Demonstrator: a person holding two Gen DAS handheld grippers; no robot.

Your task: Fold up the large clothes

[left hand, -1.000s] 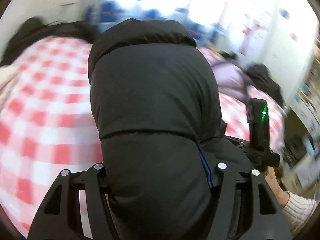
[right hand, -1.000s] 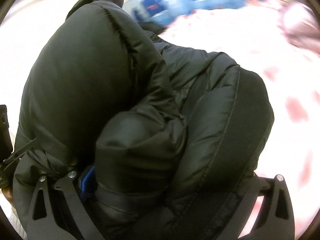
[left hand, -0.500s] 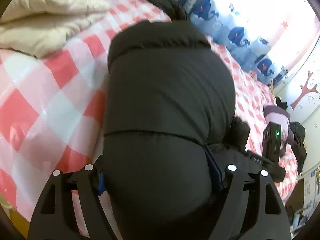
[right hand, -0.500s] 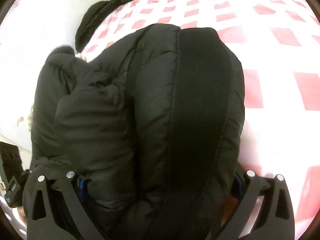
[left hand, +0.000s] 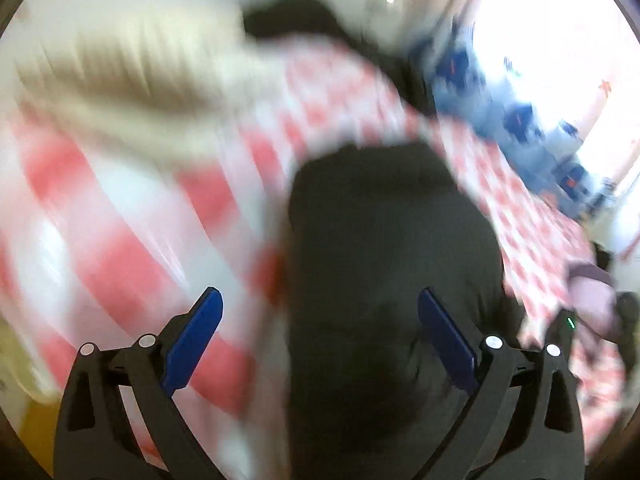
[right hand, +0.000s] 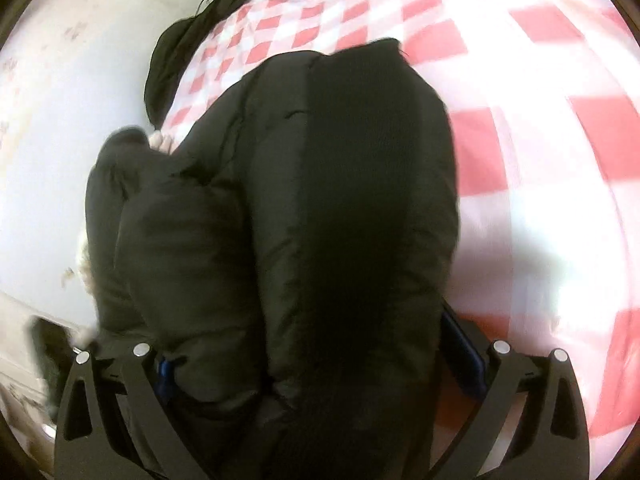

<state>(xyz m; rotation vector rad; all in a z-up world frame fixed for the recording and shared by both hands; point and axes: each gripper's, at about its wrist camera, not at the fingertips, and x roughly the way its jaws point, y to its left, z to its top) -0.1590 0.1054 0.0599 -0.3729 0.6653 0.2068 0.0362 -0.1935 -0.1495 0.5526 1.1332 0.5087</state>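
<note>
A folded black puffer jacket (left hand: pixel 392 248) lies on the red-and-white checked bed cover (left hand: pixel 120 240). My left gripper (left hand: pixel 319 294) stands over its near end with the jaws opening wide. The left blue pad (left hand: pixel 196 328) is well clear of the cloth over the checks, and the right pad (left hand: pixel 444 336) no longer presses on it. This view is blurred by motion. In the right wrist view the jacket (right hand: pixel 320 200) bulges up between the jaws of my right gripper (right hand: pixel 312 352), which is shut on the thick bundle. The cloth hides most of both pads.
A cream folded garment (left hand: pixel 120 80) lies at the far left of the bed. A black garment (right hand: pixel 180 52) hangs over the far edge by the pale wall. A blue patterned curtain (left hand: pixel 500 92) and a purple garment (left hand: pixel 592 292) are to the right.
My left jaws have let go of the jacket and spread wide while the hand swung and rolled. The right gripper came down with the bundle still in it, then held nearly still.
</note>
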